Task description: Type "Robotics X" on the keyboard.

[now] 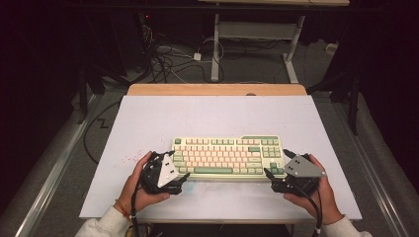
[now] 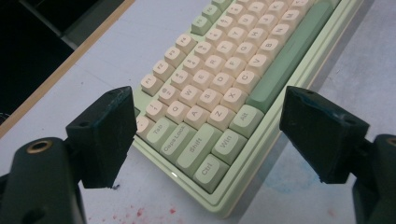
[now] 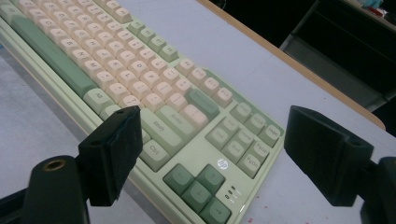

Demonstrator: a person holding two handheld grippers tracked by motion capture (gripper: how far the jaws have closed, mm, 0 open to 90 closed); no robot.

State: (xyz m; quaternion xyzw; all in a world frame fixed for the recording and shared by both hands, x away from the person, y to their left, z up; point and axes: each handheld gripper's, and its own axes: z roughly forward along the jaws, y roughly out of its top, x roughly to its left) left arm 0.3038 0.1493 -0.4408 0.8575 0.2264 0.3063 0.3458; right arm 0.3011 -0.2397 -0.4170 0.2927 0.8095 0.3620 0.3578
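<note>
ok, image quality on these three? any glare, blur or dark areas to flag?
High view: white table evenly lit, surroundings beyond it nearly black, keyboard legends too small to read. Left gripper view: left hand-held gripper jaws dark and soft, near legends readable, a small glint on the keyboard's front edge. Right gripper view: right hand-held gripper jaws soft, far key rows blur.

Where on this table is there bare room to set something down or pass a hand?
The white table is bare from the keyboard back to the wooden strip, and along both side edges. It is crowded near the person: the left tongs and right tongs, both open, flank the keyboard's ends.
</note>
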